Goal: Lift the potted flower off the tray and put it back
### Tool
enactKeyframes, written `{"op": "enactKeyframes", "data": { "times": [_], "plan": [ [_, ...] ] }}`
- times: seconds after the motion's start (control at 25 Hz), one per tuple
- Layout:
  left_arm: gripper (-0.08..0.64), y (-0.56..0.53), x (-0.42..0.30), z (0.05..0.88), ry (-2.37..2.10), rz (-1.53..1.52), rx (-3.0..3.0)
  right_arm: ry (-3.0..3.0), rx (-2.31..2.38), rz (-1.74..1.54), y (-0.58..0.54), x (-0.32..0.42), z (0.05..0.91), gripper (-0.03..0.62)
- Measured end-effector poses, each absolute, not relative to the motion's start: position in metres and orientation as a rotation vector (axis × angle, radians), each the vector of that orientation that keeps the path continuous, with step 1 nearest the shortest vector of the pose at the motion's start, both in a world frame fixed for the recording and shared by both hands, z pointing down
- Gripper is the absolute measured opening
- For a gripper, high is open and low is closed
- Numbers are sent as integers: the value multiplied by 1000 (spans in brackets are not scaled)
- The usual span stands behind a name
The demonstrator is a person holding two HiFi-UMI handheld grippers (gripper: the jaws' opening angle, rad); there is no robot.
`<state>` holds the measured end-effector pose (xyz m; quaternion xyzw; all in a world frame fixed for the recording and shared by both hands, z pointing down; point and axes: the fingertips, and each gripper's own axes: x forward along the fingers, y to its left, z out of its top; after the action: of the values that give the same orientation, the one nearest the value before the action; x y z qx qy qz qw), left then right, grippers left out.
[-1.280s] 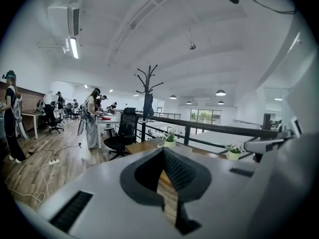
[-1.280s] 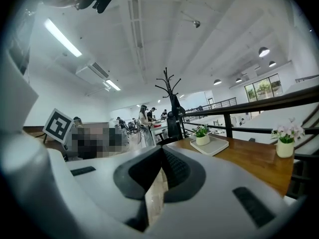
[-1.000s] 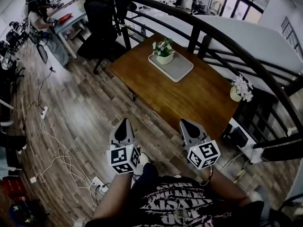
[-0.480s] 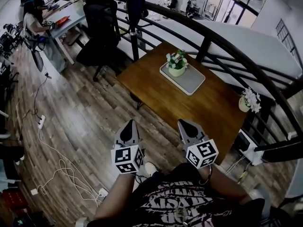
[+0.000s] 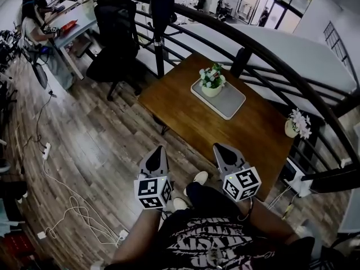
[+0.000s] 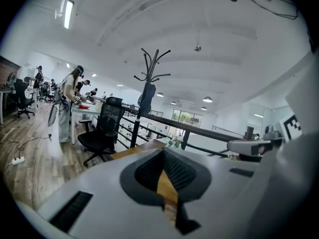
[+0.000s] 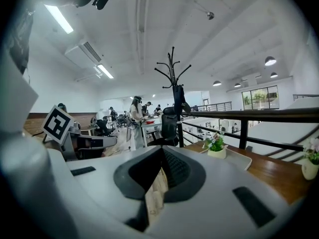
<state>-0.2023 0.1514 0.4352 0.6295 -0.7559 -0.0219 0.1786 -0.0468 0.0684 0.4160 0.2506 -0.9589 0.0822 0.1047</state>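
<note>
The potted flower (image 5: 212, 82), white blooms in a pale pot, stands at the far end of a light grey tray (image 5: 229, 102) on the brown wooden table (image 5: 185, 117). In the right gripper view the potted flower (image 7: 216, 145) and tray (image 7: 242, 159) lie ahead to the right. Both grippers hover over the floor short of the table's near edge, well away from the pot. My left gripper (image 5: 159, 152) (image 6: 163, 154) is shut and empty. Beside it, my right gripper (image 5: 220, 149) (image 7: 161, 154) has its jaws together with nothing held.
A second potted flower (image 5: 297, 123) sits at the table's right end. A black railing (image 5: 270, 55) curves behind the table. A black office chair (image 5: 115, 35) and coat rack (image 7: 173, 91) stand at far left. People work at desks (image 5: 76, 21). Cables (image 5: 67, 207) trail on the floor.
The person has stepped toward the table, carrying both grippers closer to its near edge. A shoe now shows between the grippers. Jaws stayed together.
</note>
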Motion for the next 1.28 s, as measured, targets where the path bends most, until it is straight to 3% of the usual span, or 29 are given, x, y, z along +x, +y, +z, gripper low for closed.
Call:
{"op": "enactKeyframes", "data": {
  "times": [0.4,0.96,1.28],
  "plan": [
    [8,74,-227,444,-2093,51,1837,-2863,818,301,-9,-70,425,-2],
    [8,-103,-180,451,-1984,208,1975,-2819,857,322,-134,-47,440,-2],
    [8,-138,-167,467,-1927,235,1983,-2766,878,385,-170,-40,455,-2]
  ]
}}
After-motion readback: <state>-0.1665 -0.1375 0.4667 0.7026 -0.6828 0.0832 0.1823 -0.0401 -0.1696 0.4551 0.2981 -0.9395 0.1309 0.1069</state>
